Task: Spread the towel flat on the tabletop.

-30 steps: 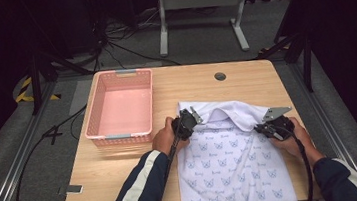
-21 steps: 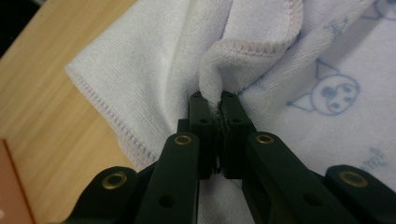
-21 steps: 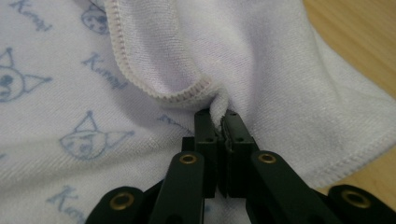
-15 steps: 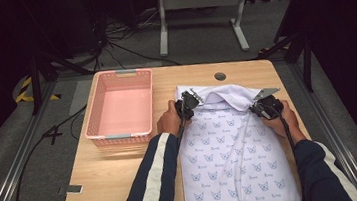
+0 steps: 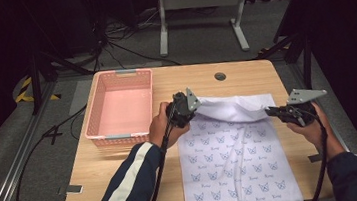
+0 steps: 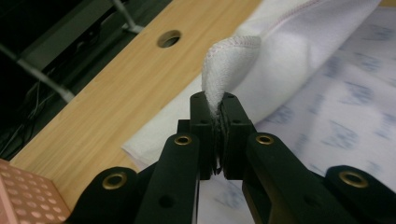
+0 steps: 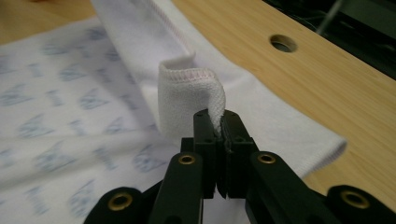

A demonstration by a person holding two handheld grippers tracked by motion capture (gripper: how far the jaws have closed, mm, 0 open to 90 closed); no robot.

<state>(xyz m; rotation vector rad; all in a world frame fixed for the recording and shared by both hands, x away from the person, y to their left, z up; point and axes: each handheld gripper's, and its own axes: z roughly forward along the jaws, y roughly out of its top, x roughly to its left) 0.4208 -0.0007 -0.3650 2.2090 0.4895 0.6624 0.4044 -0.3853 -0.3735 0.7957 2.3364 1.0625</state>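
Left tool (image 5: 191,110) and right tool (image 5: 273,113) each clamp a hem corner of the cloth (image 5: 234,170), centre frame; basket (image 5: 98,114) at left on tabletop (image 5: 125,186).

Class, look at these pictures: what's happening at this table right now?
A person is handling a white printed cloth on the table with two grippers. The left gripper and the right gripper are each shut on a bit of the cloth's far hem, lifting that edge up while the rest lies flat. A pink basket sits beside it, with nothing in it.
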